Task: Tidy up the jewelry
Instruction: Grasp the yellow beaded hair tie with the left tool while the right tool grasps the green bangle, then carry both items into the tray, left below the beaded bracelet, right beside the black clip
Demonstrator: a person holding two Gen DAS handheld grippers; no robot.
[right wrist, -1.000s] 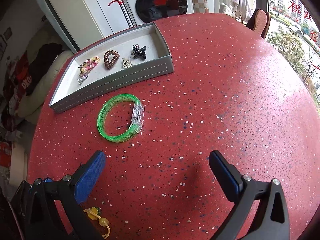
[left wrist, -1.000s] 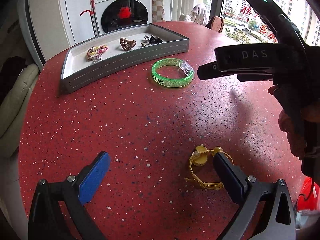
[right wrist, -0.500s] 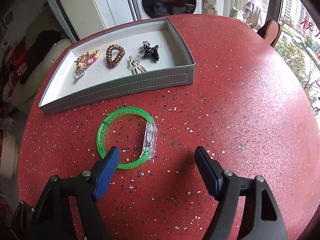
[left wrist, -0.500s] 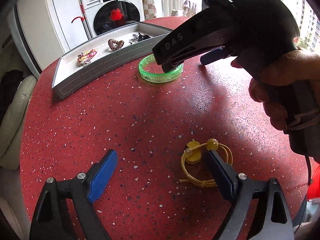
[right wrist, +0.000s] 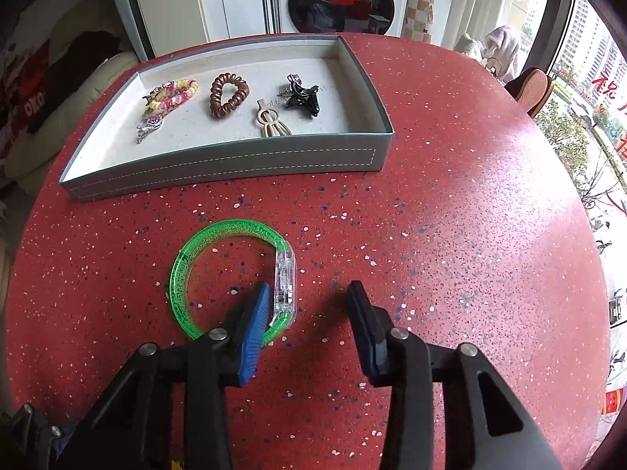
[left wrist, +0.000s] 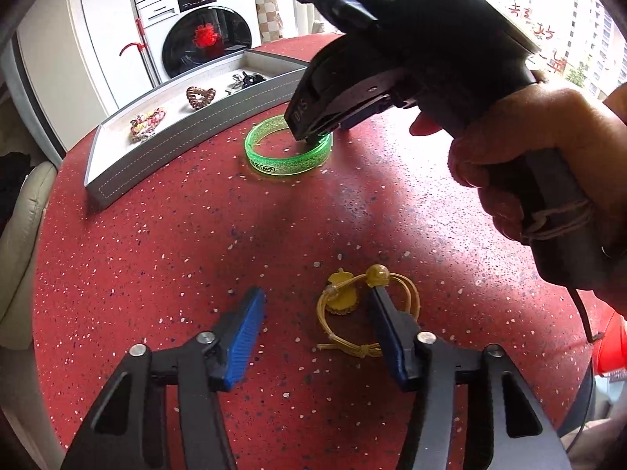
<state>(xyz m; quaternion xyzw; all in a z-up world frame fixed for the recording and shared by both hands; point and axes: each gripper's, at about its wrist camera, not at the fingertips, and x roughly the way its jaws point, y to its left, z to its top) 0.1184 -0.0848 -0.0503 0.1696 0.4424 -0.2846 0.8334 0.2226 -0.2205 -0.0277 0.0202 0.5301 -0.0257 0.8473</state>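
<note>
A green glitter bangle [right wrist: 219, 274] with a clear clasp lies on the red table; it also shows in the left wrist view [left wrist: 288, 154]. My right gripper [right wrist: 309, 301] is open, its left finger inside the ring and its right finger outside, straddling the clasp side. A yellow cord bracelet [left wrist: 360, 305] with a bead lies by my left gripper [left wrist: 315, 313], which is open; its right finger rests over the cord loop. The grey tray [right wrist: 223, 164] holds a beaded bracelet, a brown coil hair tie, a beige clip and a black claw clip.
The tray [left wrist: 164, 145] sits at the table's far left side. A washing machine [right wrist: 341, 0] and white cabinets stand behind the table. A sofa [left wrist: 19, 235] is on the left. A chair [right wrist: 529, 90] stands at the far right edge.
My right gripper has moved forward and down onto the green bangle and narrowed, one finger now inside the ring. My left gripper has narrowed around the yellow bracelet.
</note>
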